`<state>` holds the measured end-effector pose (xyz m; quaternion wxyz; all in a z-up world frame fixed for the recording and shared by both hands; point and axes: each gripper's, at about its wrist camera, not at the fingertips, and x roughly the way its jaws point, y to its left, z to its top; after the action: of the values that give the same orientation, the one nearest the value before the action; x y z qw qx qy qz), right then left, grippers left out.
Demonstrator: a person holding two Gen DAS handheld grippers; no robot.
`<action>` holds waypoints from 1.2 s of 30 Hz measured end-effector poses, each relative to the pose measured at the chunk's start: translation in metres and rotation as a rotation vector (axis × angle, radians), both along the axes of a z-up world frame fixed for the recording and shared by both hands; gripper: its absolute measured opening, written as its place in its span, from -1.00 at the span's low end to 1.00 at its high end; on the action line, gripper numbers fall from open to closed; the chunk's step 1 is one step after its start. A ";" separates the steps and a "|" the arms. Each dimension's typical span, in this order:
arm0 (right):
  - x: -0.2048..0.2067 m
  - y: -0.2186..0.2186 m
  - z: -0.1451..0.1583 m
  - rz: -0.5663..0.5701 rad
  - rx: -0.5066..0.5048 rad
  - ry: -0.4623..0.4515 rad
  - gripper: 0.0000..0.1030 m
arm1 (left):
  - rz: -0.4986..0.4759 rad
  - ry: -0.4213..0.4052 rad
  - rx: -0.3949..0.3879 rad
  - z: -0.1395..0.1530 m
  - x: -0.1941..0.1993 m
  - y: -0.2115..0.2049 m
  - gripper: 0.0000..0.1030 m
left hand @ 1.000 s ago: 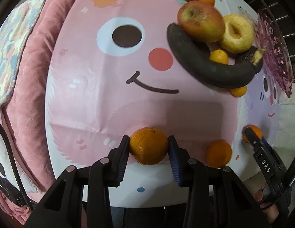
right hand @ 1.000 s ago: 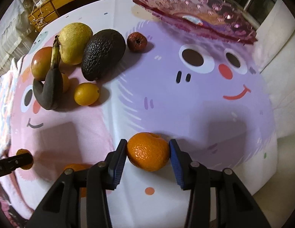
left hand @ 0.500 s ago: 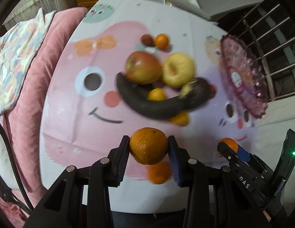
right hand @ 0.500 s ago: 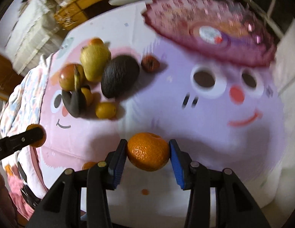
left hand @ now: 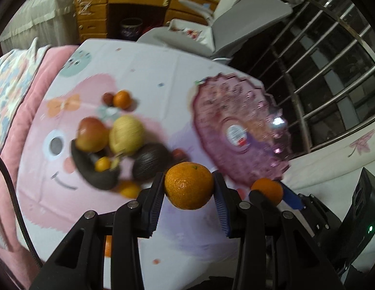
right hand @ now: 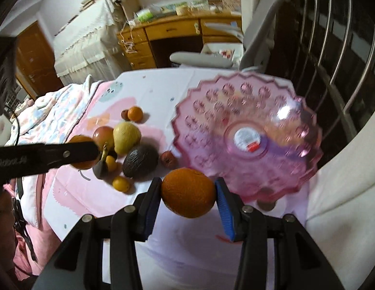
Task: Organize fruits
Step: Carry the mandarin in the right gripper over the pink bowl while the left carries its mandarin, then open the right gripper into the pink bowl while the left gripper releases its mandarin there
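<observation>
My left gripper (left hand: 188, 188) is shut on an orange (left hand: 188, 185), held in the air above the table. My right gripper (right hand: 188, 192) is shut on a second orange (right hand: 188, 193), close to the near rim of the pink glass fruit plate (right hand: 279, 174). In the left wrist view the right gripper (left hand: 269, 191) shows at the right with its orange, just in front of the plate (left hand: 216, 120). On the cloth lie a red apple (right hand: 104, 135), a yellow pear (right hand: 125, 137), a dark avocado (right hand: 139, 160), a blackened banana (left hand: 90, 166) and small oranges (right hand: 135, 114).
A cartoon-print cloth (right hand: 187, 241) covers the table. A pink quilt (left hand: 20, 111) lies along its left side. A grey chair (left hand: 236, 24) and a wooden desk (right hand: 163, 38) stand behind, and a metal window grille (left hand: 332, 72) runs along the right. One orange (left hand: 107, 246) lies under my left gripper.
Both grippers have risen from the cloth with their oranges and swung towards the pink plate. The plate now fills much more of both views, and the room behind has come into sight.
</observation>
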<state>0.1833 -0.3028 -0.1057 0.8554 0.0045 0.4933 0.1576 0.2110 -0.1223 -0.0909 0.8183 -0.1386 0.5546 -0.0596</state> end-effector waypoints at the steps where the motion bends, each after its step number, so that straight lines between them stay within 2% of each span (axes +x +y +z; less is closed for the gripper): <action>1: 0.002 -0.007 0.001 0.004 0.000 -0.007 -0.13 | -0.005 -0.010 -0.003 0.001 0.004 -0.009 -0.26; 10: 0.028 -0.067 -0.018 -0.054 -0.010 0.016 -0.13 | -0.059 -0.028 -0.023 -0.018 0.038 -0.072 -0.25; 18: 0.044 -0.094 -0.040 -0.063 0.006 0.072 -0.12 | -0.054 0.018 -0.008 -0.051 0.062 -0.098 -0.24; 23: 0.047 -0.099 -0.045 -0.060 0.023 0.085 -0.12 | -0.054 0.039 0.000 -0.061 0.066 -0.105 -0.20; 25: 0.049 -0.100 -0.048 -0.061 0.025 0.102 -0.11 | -0.050 0.032 -0.004 -0.061 0.066 -0.104 0.20; 28: 0.049 -0.099 -0.050 -0.065 0.027 0.112 -0.08 | -0.044 0.010 0.001 -0.055 0.067 -0.103 0.51; 31: 0.048 -0.100 -0.046 -0.074 0.041 0.095 0.08 | -0.036 0.007 0.003 -0.051 0.067 -0.097 0.54; 36: 0.046 -0.099 -0.040 -0.091 0.053 0.084 0.12 | 0.009 0.025 0.011 -0.050 0.060 -0.080 0.65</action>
<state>0.2294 -0.4014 -0.1460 0.8398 0.0564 0.5237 0.1314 0.2713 -0.2025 -0.1407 0.8124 -0.1373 0.5644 -0.0513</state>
